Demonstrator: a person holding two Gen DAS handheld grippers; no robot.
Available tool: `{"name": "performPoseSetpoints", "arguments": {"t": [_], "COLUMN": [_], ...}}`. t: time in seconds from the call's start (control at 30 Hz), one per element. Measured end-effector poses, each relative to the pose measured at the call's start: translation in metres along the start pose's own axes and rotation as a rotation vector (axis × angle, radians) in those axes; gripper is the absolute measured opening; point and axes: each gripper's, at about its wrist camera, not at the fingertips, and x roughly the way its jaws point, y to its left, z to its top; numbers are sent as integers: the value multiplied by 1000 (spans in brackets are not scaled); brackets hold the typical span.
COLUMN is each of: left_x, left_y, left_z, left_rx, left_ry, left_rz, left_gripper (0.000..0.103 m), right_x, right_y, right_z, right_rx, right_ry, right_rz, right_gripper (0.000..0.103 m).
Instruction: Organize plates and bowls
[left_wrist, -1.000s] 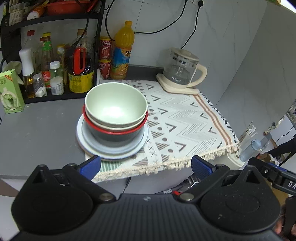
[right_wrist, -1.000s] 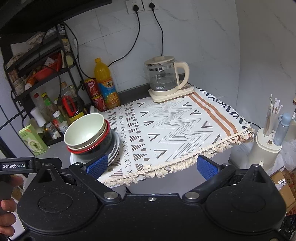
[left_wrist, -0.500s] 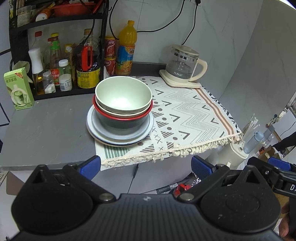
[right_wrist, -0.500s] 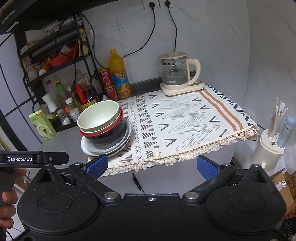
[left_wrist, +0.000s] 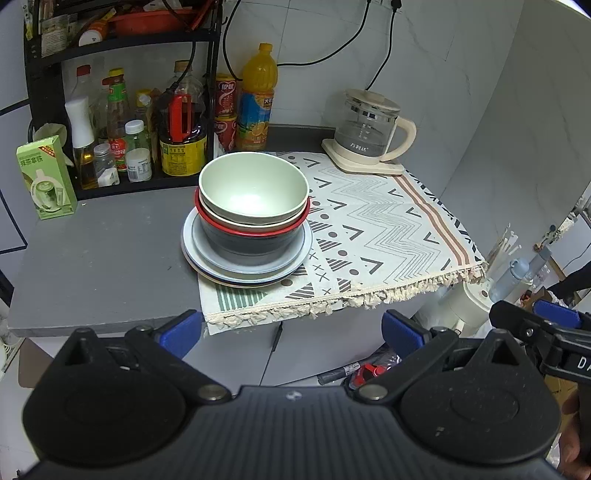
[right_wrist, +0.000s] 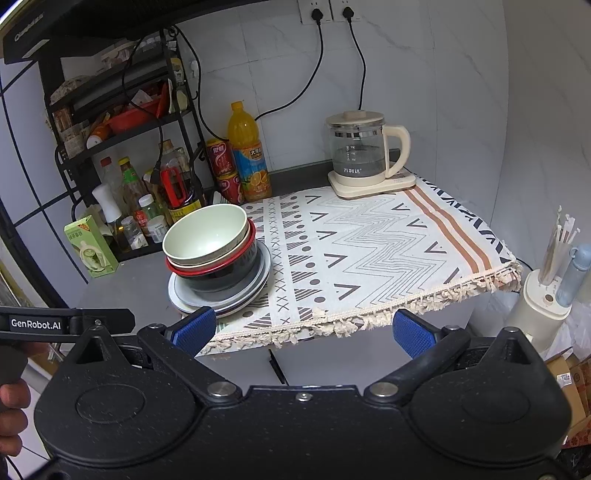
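Observation:
A stack stands at the left edge of the patterned cloth (left_wrist: 388, 229): a pale green bowl (left_wrist: 253, 190) on top, a red-rimmed bowl (left_wrist: 251, 230) and a dark bowl (left_wrist: 247, 247) under it, all on blue-grey plates (left_wrist: 295, 258). The stack also shows in the right wrist view (right_wrist: 207, 236). My left gripper (left_wrist: 291, 328) is open and empty, held off the counter's front edge. My right gripper (right_wrist: 301, 328) is open and empty, also in front of the counter.
A glass kettle (left_wrist: 369, 129) stands at the back right of the cloth. A black rack (left_wrist: 122, 110) with bottles, cans (left_wrist: 225, 110) and an orange drink bottle (left_wrist: 256, 99) line the back left. A green carton (left_wrist: 46, 177) stands on the grey counter (left_wrist: 92, 258). A white straw holder (right_wrist: 546, 291) is right.
Both grippers have drawn back and up from the counter, so the stack looks smaller and farther. Nothing on the counter has moved. Both jaws stay open.

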Motion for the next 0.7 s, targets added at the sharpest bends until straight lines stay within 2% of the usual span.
{"name": "performPoseSetpoints", "arguments": {"t": [0.7], "left_x": [-4], "left_y": [5], "left_z": [0], "left_rx": [-2], "left_ry": [0], "left_rz": [15], "left_gripper": [103], "right_x": [2], "right_y": [3], "right_z": [2], "right_rx": [-9], "right_ry": [24], "right_rz": [35], "right_gripper": [103]}}
